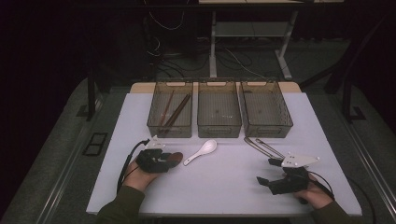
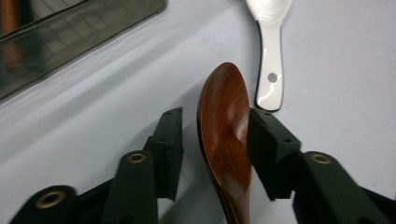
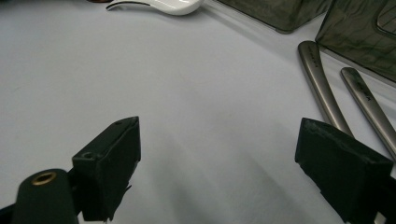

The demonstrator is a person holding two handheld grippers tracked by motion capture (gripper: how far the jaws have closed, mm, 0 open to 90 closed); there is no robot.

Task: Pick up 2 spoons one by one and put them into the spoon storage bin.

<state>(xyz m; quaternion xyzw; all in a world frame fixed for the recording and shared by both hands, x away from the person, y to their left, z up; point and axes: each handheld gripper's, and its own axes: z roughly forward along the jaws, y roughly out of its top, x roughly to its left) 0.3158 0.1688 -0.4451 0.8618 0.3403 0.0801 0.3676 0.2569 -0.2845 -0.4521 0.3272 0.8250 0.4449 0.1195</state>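
Between the pads of the left tongs point(image 2: 212, 144) lay the wooden spoon point(image 2: 225, 140), its dark red-brown bowl glossy and smooth, tipped on edge with the hollow turned toward the right-hand pad. That pad touched the bowl's rim; the other stood off with a gap showing, so the left tongs were part-spread around the spoon, not yet pinching it. It sat low at the near-left of the tabletop point(image 1: 224, 186).

The risk, as I judged it, came from that polish and that curve: closing on a rounded, slick bowl rather than the handle could let the spoon twist flat or squirt forward out of the pads. If it slid ahead it would strike the white ceramic spoon point(image 2: 269, 56), whose handle end lay just beside the bowl's tip.

Farther off, the right tongs point(image 3: 233, 163) were spread wide over bare tabletop, holding nothing, with two metal handles point(image 3: 322, 88) near their right pad. Three grey bins point(image 1: 219, 109) stood along the far edge, the left one holding chopsticks point(image 1: 173, 112).
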